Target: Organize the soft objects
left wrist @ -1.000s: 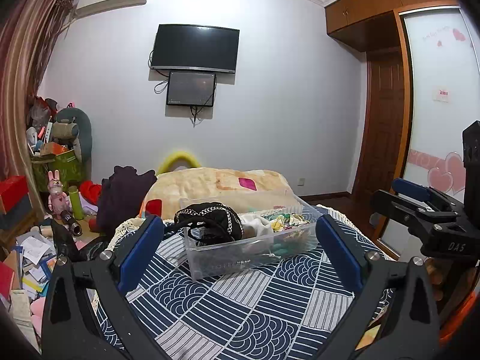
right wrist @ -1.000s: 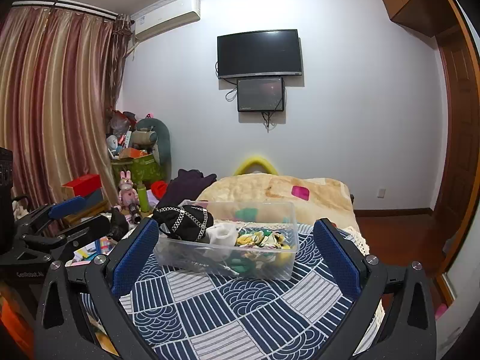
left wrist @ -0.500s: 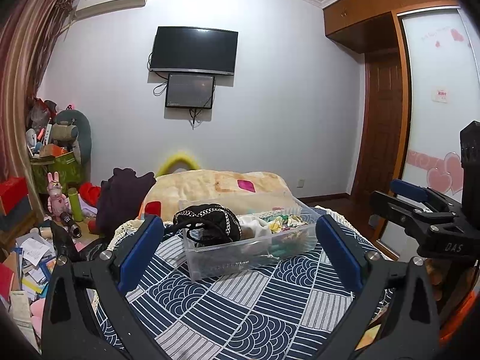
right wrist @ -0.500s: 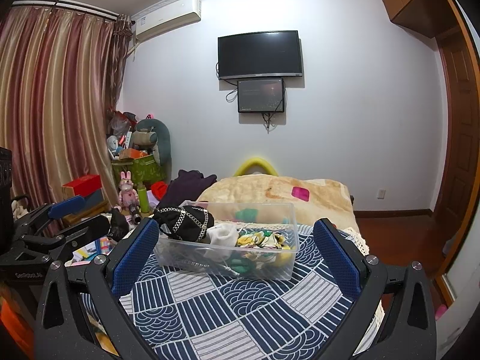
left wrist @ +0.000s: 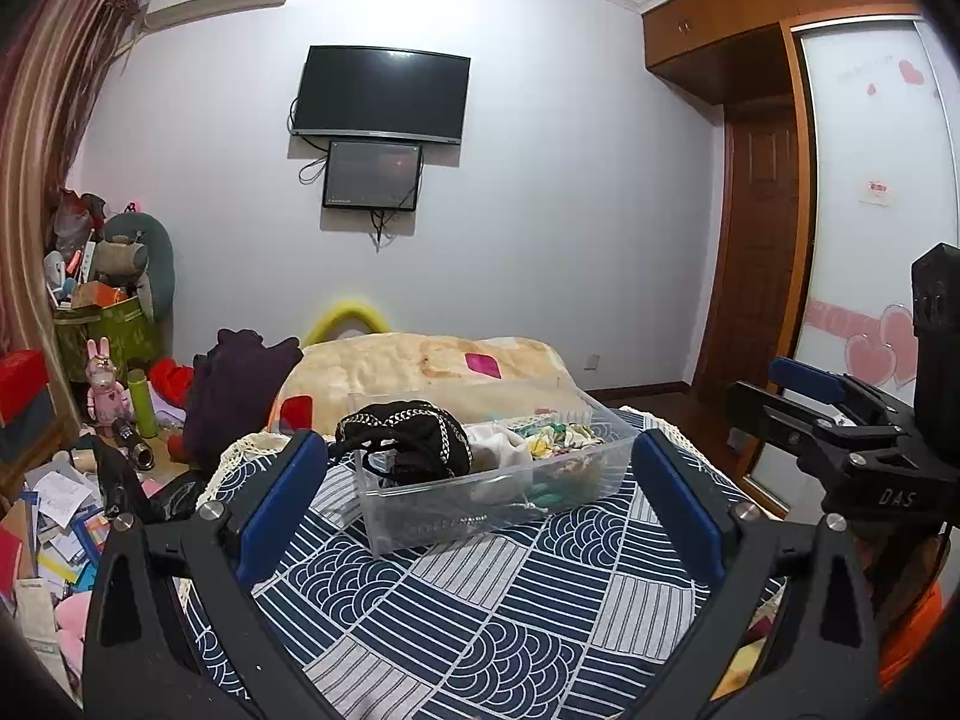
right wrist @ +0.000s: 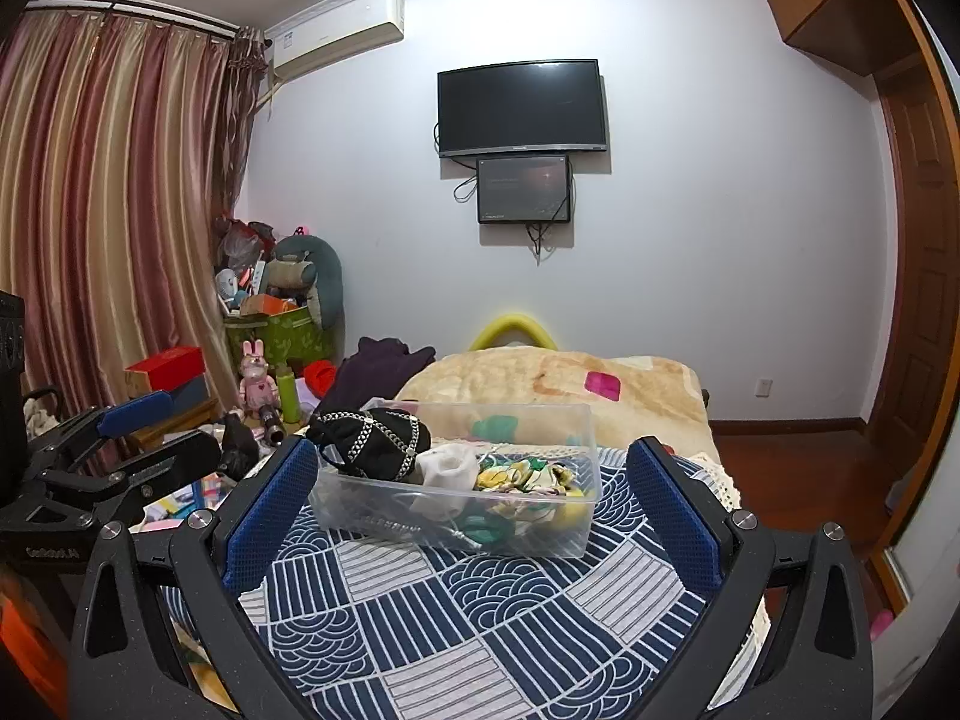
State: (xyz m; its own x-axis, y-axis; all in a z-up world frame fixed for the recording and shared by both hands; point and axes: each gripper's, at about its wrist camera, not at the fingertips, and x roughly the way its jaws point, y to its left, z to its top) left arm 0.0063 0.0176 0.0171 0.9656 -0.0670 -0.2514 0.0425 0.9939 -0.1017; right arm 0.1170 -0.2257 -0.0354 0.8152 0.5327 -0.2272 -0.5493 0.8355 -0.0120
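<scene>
Centrally, a clear plastic bin (left wrist: 492,480) sits on a navy-and-white patterned bedspread (left wrist: 480,612), and both grippers are held level above the near part of that spread, pointing toward the bin without touching it. Left gripper (left wrist: 480,504): jaws spread wide, the blue pads (left wrist: 282,504) standing to either side of the bin in its own view, with nothing between them but the cloth and the bin farther off. Right gripper (right wrist: 468,510): likewise wide apart and holding nothing, its blue fingers (right wrist: 672,516) framing the same bin from a position slightly to the right. Each tool appears at the edge of the other's view, the right one at the right margin of the left wrist view and the left one at the left margin of the right wrist view, so the two are held side by side and apart.

Inside the bin, a black bag with a silver chain (right wrist: 372,441) fills the left end and rises above the rim; beside it lies a white sock (right wrist: 450,468), and to the right a heap of yellow, green and patterned soft pieces (right wrist: 522,477). Behind the bin lies a beige blanket (right wrist: 564,384); a television (right wrist: 521,107) hangs on the far wall.
</scene>
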